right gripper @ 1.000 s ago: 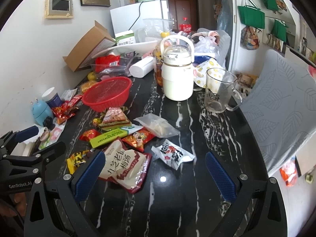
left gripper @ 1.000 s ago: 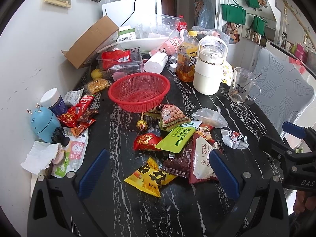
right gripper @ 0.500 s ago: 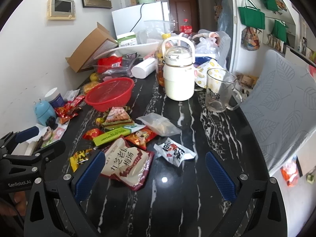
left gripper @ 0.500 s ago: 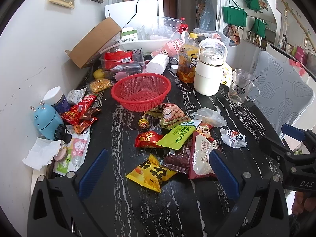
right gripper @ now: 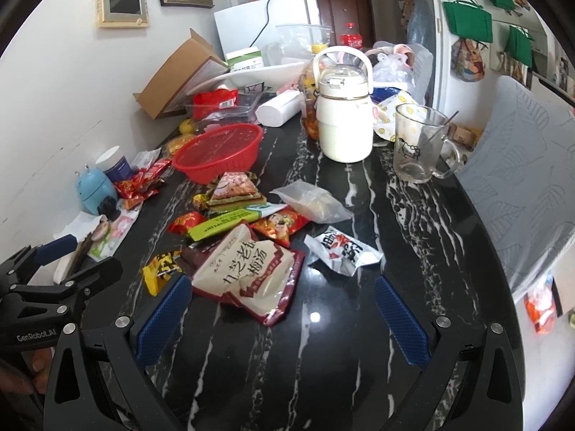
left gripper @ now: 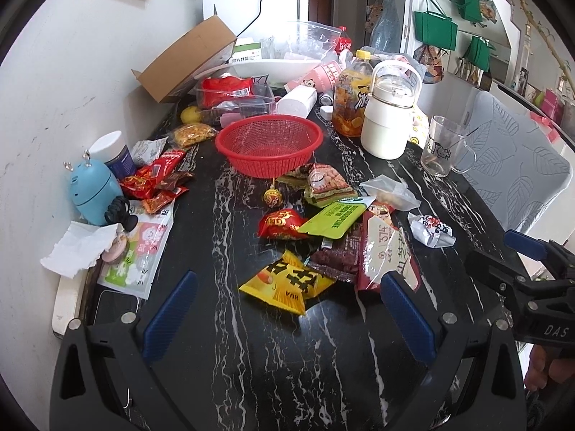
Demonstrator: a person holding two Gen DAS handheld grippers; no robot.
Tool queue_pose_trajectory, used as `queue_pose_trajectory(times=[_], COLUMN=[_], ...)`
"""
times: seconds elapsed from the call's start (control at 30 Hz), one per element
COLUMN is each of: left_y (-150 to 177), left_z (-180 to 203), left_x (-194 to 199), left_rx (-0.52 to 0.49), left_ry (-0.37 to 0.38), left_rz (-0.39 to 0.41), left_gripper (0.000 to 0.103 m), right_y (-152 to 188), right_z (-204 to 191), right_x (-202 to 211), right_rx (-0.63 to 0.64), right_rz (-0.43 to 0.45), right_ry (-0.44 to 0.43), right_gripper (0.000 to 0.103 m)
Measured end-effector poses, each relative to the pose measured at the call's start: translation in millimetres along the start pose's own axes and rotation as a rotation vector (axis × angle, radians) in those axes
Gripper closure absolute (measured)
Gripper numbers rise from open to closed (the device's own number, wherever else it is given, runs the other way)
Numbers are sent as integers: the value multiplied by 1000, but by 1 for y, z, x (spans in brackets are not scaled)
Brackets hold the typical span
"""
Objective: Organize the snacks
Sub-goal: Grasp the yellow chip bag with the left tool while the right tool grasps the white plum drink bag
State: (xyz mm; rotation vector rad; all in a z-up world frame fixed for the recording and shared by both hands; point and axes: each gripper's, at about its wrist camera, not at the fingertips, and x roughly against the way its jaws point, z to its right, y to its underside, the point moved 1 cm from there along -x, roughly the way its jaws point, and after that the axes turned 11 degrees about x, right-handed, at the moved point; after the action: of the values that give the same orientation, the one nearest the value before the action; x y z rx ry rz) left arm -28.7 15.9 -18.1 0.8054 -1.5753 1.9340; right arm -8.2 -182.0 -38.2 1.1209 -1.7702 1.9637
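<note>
An empty red mesh basket (left gripper: pixel 269 143) (right gripper: pixel 219 151) stands mid-table. Loose snack packets lie in front of it: a yellow packet (left gripper: pixel 287 282), a small red packet (left gripper: pixel 280 224), a green bar (left gripper: pixel 334 219) (right gripper: pixel 222 226), a large white-and-maroon pouch (right gripper: pixel 248 273) (left gripper: pixel 386 251), a triangular biscuit pack (left gripper: pixel 327 185) (right gripper: pixel 233 190) and a white crumpled packet (right gripper: pixel 339 251) (left gripper: pixel 431 230). My left gripper (left gripper: pixel 287 314) is open, just short of the yellow packet. My right gripper (right gripper: pixel 282 319) is open, with the pouch's near corner between its fingers.
The black marble table (left gripper: pixel 251 359) holds more red packets (left gripper: pixel 151 183) and a blue gadget (left gripper: pixel 93 194) by the left wall. A white jug (right gripper: pixel 343 115), a glass mug (right gripper: pixel 417 143), a bottle (left gripper: pixel 350 100), boxes and tubs crowd the back. A grey chair (right gripper: pixel 521 179) stands right.
Both grippers have drifted slightly; the views have tilted up a little and moved nearer the packets. Nothing on the table has moved, and both stay open.
</note>
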Motion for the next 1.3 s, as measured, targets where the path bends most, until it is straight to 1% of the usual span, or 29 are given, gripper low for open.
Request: queue_pose_trajectory(times=[0.2, 0.43, 0.67, 0.93, 1.1, 1.3], left_y=[9, 17, 17, 5, -2, 0], left_z=[-12, -24, -31, -28, -20, -19], left_x=[-6, -23, -44, -67, -85, -109], left_rx=[18, 29, 15, 0, -49, -67], left_ry=[13, 15, 19, 103, 105, 116], left_rz=[-27, -72, -112, -166, -191, -265], left_gripper=[0, 0, 0, 0, 0, 0], right_y=[7, 16, 19, 8, 0, -4], right_z=[-9, -20, -25, -23, -22, -21], right_x=[-16, -38, -63, -83, -96, -114], right_rx=[0, 26, 97, 180, 239, 272], right_rz=[-24, -49, -90, -92, -89, -108], right_ry=[-41, -81, -68, -79, -135, -187], right_gripper=[0, 0, 0, 0, 0, 0])
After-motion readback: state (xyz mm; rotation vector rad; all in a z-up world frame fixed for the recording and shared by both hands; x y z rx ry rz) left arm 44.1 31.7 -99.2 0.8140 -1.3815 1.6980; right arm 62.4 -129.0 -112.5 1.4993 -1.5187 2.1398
